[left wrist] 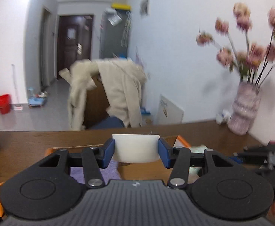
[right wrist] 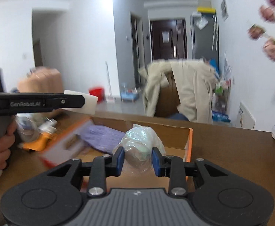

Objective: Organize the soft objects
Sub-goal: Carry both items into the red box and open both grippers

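White foam block (left wrist: 136, 147) sits clamped in the left hand-held gripper (left wrist: 136, 153), raised above the cardboard box (right wrist: 188, 143). The right hand-held gripper (right wrist: 137, 159) grasps a crinkly plastic-wrapped bundle (right wrist: 140, 143) over the box, near the bench's (right wrist: 231, 154) far edge.

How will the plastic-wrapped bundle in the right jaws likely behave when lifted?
The plastic-wrapped bundle probably squashes rather than resists: its film is crinkled. The glossy wrap may slip between the right gripper pads. It looks light.
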Demonstrator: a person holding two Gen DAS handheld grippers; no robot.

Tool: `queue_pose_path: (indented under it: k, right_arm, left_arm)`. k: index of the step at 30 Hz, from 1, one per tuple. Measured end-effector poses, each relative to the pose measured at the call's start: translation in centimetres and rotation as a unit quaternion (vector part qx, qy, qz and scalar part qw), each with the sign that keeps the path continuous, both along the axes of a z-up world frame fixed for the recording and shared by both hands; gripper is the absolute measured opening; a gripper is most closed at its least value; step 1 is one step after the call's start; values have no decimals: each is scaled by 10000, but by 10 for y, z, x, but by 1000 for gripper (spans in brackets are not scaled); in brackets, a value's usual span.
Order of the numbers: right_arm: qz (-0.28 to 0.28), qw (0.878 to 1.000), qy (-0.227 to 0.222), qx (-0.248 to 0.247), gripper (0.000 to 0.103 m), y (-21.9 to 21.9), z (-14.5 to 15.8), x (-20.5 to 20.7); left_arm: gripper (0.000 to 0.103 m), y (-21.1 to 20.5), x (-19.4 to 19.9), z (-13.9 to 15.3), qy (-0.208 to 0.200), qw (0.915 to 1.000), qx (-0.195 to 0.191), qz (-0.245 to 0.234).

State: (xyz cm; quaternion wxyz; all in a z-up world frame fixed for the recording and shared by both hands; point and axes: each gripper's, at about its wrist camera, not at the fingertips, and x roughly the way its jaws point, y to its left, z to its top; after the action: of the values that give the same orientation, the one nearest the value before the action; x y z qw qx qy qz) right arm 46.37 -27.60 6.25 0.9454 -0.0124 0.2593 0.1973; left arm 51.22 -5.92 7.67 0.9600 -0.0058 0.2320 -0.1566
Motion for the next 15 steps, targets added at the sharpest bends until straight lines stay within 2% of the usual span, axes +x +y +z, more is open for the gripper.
queue_pose_path:
  k: [3, 7, 11, 15]
  right_arm:
    - [-146, 9986, 442, -267, 31, 6, -20, 67]
    - [-408, 9950, 748, -515, 33, 11, -45, 128]
    - [-561, 9936, 815, -540, 49, 17, -56, 144]
    - [-674, 9930, 631, -742, 53, 19, -51, 142]
  left_arm:
    - [50, -12, 53, -34, 559, 9981, 71, 253]
    - [55, -21, 82, -61, 795, 9960, 284, 308]
    - [60, -20, 92, -71, 1149, 9928, 309, 156]
    - [67, -14, 89, -67, 1152, 9928, 285, 149]
